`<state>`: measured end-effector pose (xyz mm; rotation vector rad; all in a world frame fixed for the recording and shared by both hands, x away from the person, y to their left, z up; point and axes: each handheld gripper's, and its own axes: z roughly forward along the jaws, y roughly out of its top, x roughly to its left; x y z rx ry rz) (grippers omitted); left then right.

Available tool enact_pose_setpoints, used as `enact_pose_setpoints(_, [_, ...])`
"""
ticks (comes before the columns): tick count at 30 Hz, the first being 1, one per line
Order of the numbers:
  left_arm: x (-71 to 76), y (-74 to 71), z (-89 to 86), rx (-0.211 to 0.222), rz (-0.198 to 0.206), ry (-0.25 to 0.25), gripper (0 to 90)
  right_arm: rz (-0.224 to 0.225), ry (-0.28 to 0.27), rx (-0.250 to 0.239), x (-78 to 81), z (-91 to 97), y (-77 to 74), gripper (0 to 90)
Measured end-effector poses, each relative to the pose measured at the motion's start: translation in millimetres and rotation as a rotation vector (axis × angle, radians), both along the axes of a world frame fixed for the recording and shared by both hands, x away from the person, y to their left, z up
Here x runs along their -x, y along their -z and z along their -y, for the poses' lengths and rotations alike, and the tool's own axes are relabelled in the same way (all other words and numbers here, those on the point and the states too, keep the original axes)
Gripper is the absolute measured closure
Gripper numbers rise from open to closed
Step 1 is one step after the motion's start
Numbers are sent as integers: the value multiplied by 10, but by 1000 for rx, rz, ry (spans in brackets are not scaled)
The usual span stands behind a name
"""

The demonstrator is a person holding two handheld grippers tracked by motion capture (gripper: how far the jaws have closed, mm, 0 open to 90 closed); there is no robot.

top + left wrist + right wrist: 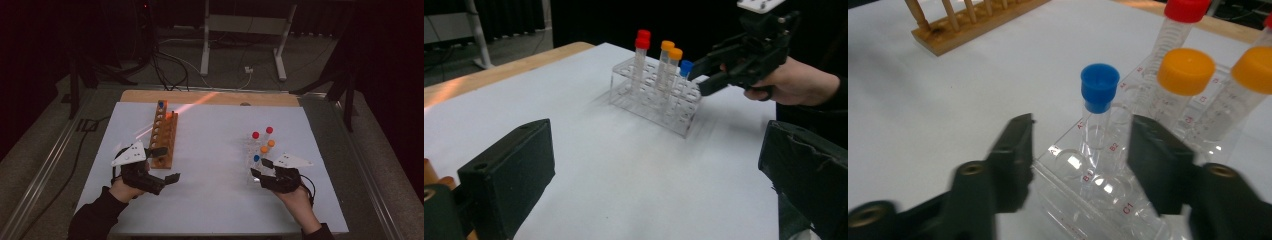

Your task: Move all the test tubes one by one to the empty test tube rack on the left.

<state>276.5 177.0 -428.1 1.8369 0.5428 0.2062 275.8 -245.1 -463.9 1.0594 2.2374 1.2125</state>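
While the right gripper (pixel 1078 150) stands partly open astride the blue-capped tube (pixel 1096 107), pads clear of it, that tube sits in the clear rack (pixel 251 165), nearest corner. Orange-capped tubes (pixel 1184 75) crowd just behind. The left gripper (pixel 162 164), open, waits beside the wooden rack (pixel 164 135).

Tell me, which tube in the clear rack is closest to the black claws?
The blue-capped tube. It stands at the rack's near corner, just ahead of the right gripper, while the orange-capped and red-capped tubes stand farther back.

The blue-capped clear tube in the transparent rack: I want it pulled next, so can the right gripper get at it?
Probably yes: the right gripper has its jaws either side of the blue-capped clear tube, not yet pressing; the orange-capped tubes stand behind.
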Motion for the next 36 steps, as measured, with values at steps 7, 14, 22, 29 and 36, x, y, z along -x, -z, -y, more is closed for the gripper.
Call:
enact_pose_setpoints(7, [3, 24, 21, -3, 0, 14, 25, -20, -4, 0, -75, -34, 29, 635])
enact_pose_setpoints(14, [2, 41, 36, -15, 2, 16, 26, -20, 28, 8, -113, -43, 60, 736])
enact_pose_setpoints(22, [-8, 39, 16, -2, -4, 16, 26, 6, 36, 26, -111, -52, 39, 775])
enact_pose_setpoints(29, [-7, 20, 7, 9, -3, 17, 26, 54, 37, 6, -65, -40, -103, 776])
enact_pose_setpoints(36, [4, -23, 4, 17, 2, 29, 27, 165, 14, -19, 75, -56, -420, 776])
